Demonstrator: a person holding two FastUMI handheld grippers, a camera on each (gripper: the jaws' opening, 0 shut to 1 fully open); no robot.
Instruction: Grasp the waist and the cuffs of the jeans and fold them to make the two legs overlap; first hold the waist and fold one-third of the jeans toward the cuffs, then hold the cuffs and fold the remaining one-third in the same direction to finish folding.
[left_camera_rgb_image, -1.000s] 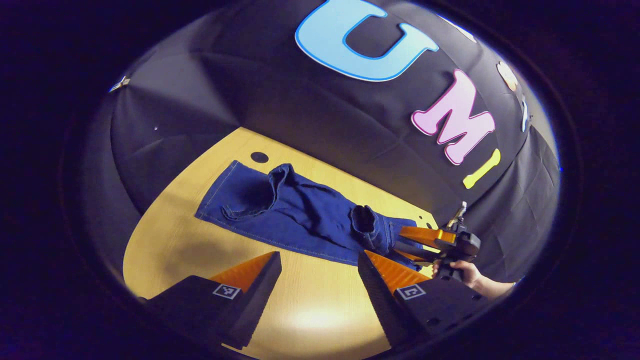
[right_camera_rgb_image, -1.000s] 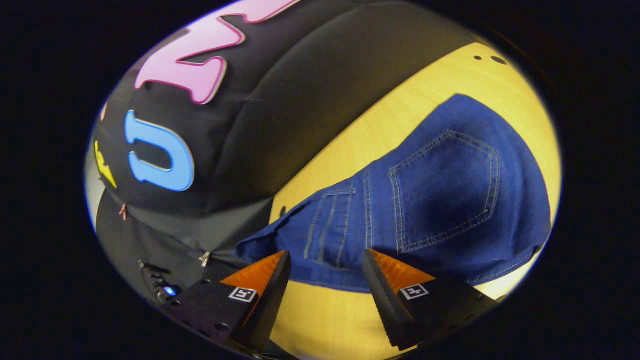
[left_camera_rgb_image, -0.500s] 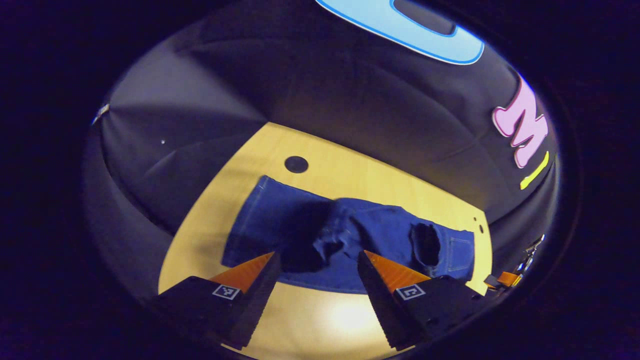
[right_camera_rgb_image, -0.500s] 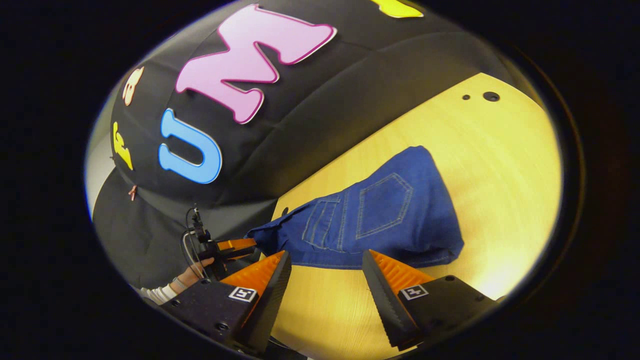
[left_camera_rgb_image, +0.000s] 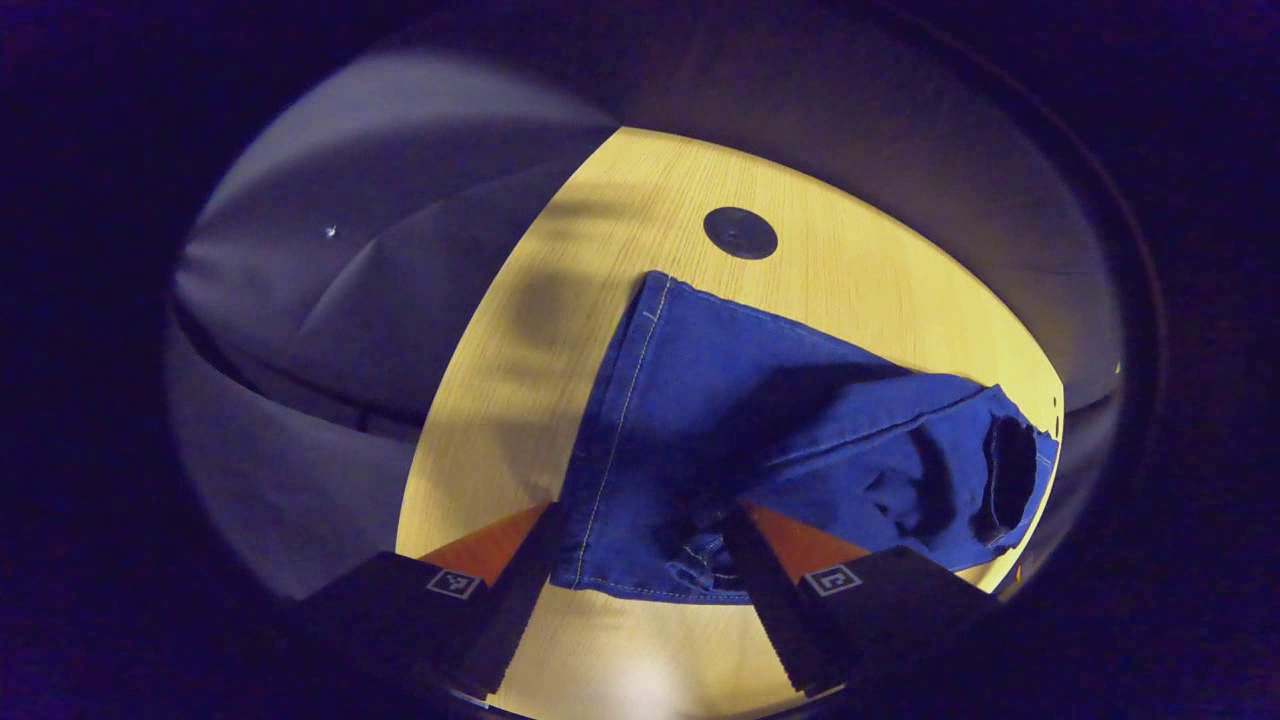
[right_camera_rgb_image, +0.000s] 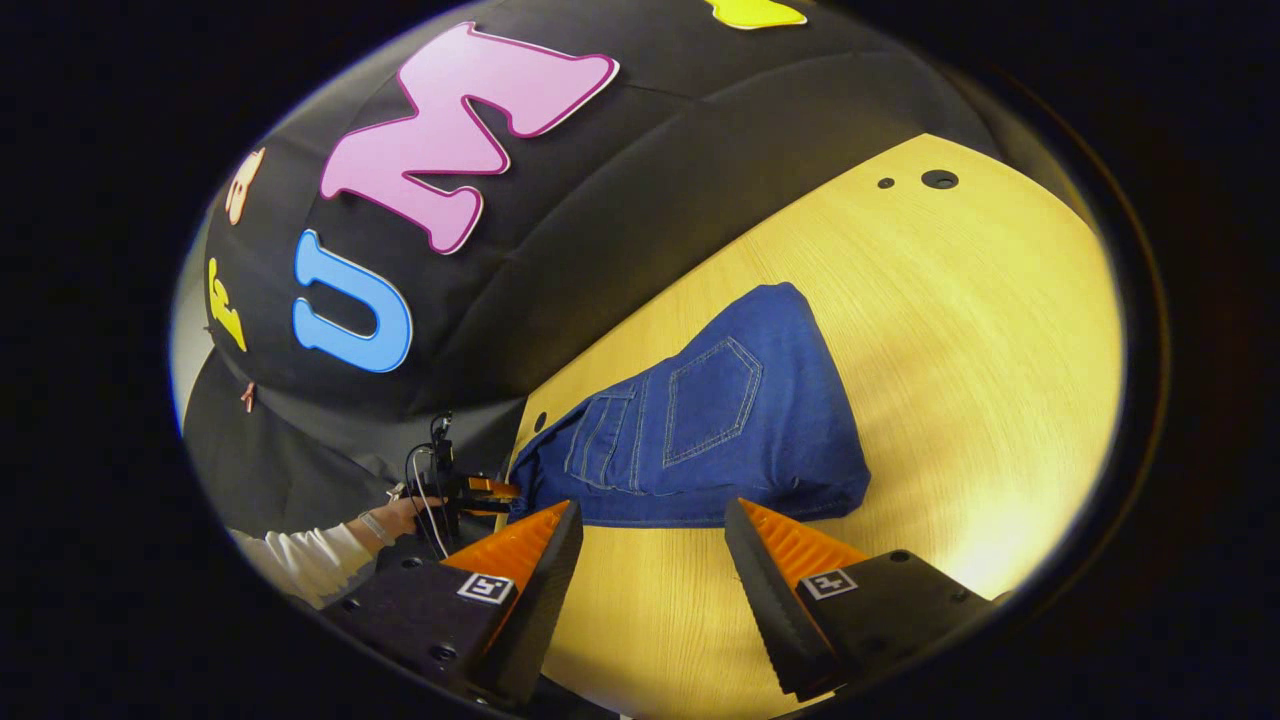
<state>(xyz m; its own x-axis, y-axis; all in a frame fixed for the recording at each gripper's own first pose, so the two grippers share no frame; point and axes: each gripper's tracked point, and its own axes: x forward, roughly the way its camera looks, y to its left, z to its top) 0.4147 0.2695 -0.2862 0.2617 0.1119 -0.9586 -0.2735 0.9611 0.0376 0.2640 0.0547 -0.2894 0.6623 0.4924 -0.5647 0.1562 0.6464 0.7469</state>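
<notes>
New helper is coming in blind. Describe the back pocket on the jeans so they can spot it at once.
Start at the yellow wooden table; dark blue jeans lie folded on it. The back pocket is the five-sided patch outlined in pale stitching on the upper layer, just beside the waistband's belt loops, unlike the plain denim around it.

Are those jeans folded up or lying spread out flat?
Partly folded: the jeans lie doubled over on the table, still bunched.

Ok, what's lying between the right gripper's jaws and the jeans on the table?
Nothing: in the right gripper view, only bare wooden table separates the open right gripper from the jeans.
</notes>
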